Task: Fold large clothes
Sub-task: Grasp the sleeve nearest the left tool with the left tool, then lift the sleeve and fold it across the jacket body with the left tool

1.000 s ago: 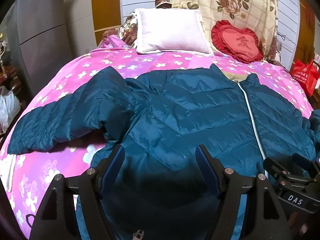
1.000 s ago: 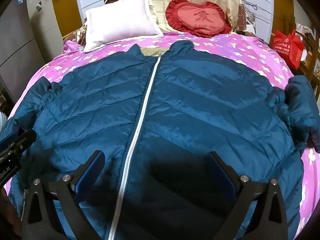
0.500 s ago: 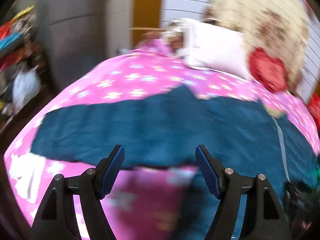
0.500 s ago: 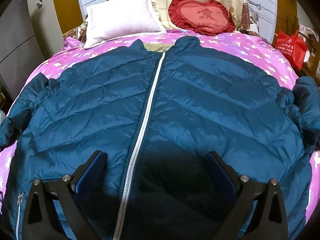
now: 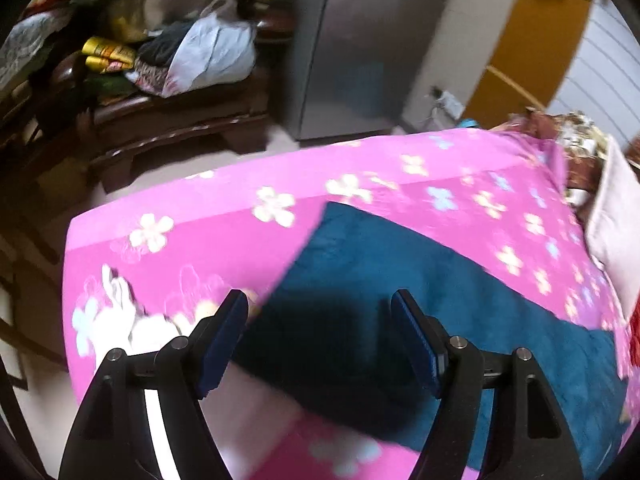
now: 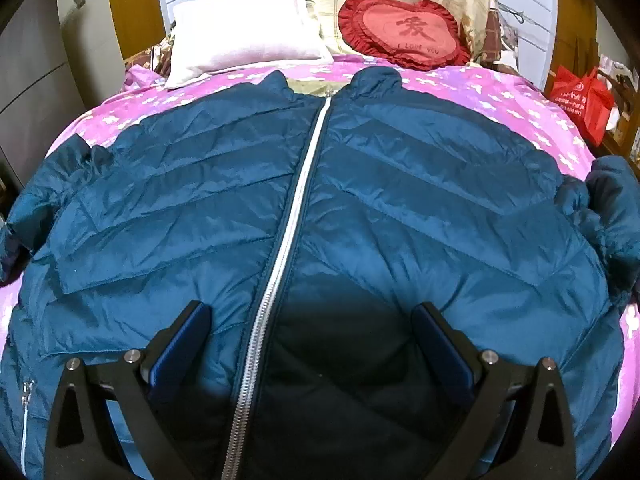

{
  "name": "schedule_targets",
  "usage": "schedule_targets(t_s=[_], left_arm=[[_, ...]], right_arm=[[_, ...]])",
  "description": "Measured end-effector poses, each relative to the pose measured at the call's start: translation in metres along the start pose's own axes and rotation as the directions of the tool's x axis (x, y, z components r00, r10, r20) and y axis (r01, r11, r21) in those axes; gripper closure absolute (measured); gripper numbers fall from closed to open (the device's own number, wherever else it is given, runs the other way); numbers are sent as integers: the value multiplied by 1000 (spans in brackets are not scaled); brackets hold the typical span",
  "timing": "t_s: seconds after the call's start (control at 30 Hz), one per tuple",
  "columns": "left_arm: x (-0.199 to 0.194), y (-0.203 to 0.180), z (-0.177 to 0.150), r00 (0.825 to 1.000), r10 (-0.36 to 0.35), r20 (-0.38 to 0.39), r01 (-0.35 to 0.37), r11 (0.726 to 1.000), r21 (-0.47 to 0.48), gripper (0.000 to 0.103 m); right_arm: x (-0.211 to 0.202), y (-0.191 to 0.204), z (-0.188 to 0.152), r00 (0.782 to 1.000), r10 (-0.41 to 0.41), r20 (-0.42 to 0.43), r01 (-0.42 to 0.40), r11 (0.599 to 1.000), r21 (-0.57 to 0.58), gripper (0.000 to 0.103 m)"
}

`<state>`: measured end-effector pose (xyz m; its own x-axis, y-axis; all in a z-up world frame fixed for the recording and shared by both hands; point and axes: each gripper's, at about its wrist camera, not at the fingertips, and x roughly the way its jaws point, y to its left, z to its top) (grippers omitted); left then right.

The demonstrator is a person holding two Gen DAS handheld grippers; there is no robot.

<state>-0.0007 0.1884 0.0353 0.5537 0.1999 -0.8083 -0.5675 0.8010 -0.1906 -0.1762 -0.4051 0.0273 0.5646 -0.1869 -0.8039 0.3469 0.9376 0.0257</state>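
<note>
My teal quilted puffer jacket (image 6: 320,208) lies flat, zipped, across the pink flowered bedspread (image 5: 400,176). My left gripper (image 5: 320,320) hangs wide open over its outstretched sleeve (image 5: 400,300) at lower centre — I should pinch near the cuff, not mid-sleeve. My right gripper (image 6: 312,328) is open too, holding nothing.

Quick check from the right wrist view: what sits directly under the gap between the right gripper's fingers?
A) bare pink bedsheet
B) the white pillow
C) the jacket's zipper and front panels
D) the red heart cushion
C: the right gripper is open over the blue jacket, whose silver zipper runs down between the fingers.
</note>
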Motion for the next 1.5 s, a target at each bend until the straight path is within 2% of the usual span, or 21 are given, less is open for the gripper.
schedule_targets(t_s=[0.17,0.27,0.33,0.37,0.47,0.57,0.63,0.77,0.9,1.03,1.17,1.37,1.5], left_arm=[[26,13,5,998,-5,-58,1,997,-75,59],[25,3,0,999,-3,-53,2,1000,-18,60],[26,-8,-4,999,-12,-51,14,999,46,79],[25,-14,-6,999,-14,-45,18,996,82,102],[10,-30,-14,999,-26,-24,29,988,151,103],[-24,-47,-20,993,-116,18,111,978,174,103],[-55,-62,-24,983,-174,56,158,963,219,103],[-116,-93,-35,945,-318,81,281,912,299,103],[-170,-132,-61,907,-412,85,347,847,403,103],[-200,-160,-85,878,-476,51,399,787,471,103],[-216,-190,-112,859,-511,9,434,737,518,103],[-237,-235,-159,822,-565,-71,496,650,576,103],[-243,-261,-191,809,-574,-125,521,603,604,103]], right_arm=[[1,0,0,1000,-2,-4,2,1000,-1,0],[2,2,1,1000,-5,-7,5,1000,-4,0],[3,2,1,1000,-8,-8,8,1000,-5,0],[3,2,1,1000,-10,-8,10,1000,-6,0],[4,3,1,1000,-11,-8,11,1000,-7,0],[4,3,1,1000,-11,-8,11,1000,-6,0],[4,4,1,1000,-11,-9,10,1000,-7,0],[5,5,1,1000,-14,-14,14,1000,-11,0],[4,3,3,1000,-3,-25,3,1000,-11,0],[-10,0,1,1000,-11,-16,11,1000,-17,0],[-37,-6,-4,1000,2,29,-1,1000,-25,0],[-69,-29,-3,997,4,71,-4,1000,-7,0],[-80,-45,-4,997,-3,82,3,1000,4,0]])
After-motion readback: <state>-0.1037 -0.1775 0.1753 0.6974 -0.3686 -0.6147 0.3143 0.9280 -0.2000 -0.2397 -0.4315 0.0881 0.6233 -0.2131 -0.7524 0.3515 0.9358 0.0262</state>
